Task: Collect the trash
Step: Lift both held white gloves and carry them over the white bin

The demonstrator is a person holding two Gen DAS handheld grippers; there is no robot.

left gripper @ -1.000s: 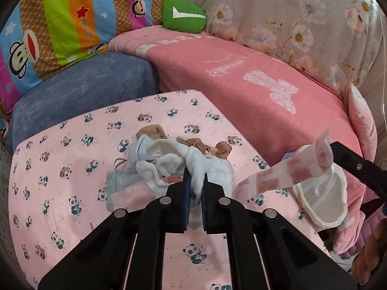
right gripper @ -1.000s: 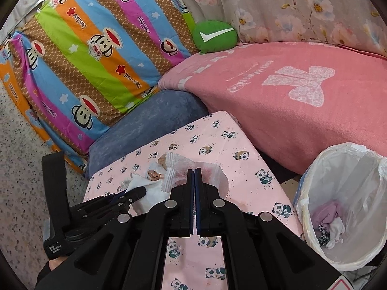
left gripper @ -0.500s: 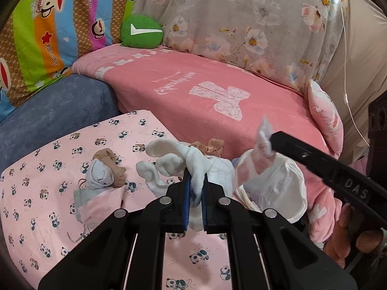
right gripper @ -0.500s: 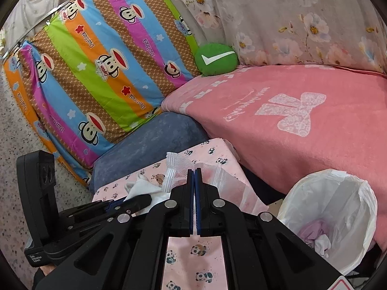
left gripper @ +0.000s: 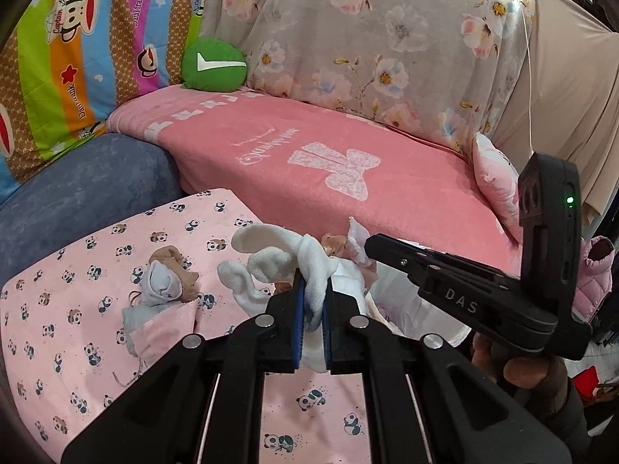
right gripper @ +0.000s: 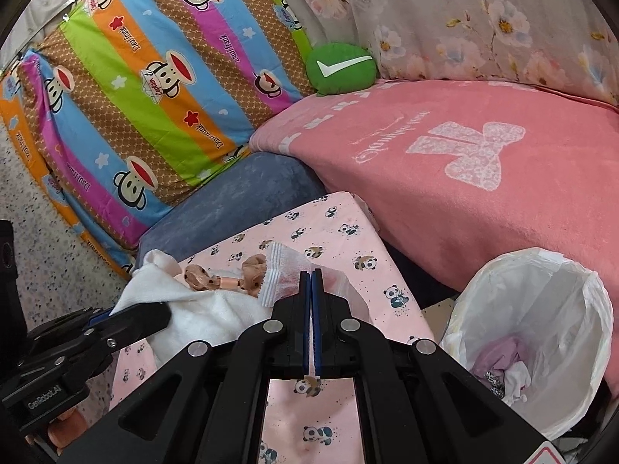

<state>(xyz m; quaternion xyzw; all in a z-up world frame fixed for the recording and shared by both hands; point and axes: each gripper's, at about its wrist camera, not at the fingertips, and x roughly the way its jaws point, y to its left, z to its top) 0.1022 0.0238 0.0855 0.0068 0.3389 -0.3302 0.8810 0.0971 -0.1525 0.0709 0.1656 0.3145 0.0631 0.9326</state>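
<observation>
Left wrist: left tongs (left gripper: 312,301) clamp white sock (left gripper: 294,259), toes leftward; right tongs (right gripper: 312,290) pinch wrapper (right gripper: 286,270).

Black two-finger grippers (left gripper: 311,301) (right gripper: 311,301) with blue pads, silver screws, white "DAS" and "GenRobot.AI" lettering, green indicator light.

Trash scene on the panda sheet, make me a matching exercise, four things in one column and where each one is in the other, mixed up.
Things:
1. white cloth bundle
2. pink-and-white wrapper
3. purple scrap
4. green cushion

Places:
A. on the pink blanket
B. inside the bin bag
C. clamped in the left gripper
D. clamped in the right gripper

Pairs: 1-C, 2-D, 3-B, 4-A
</observation>
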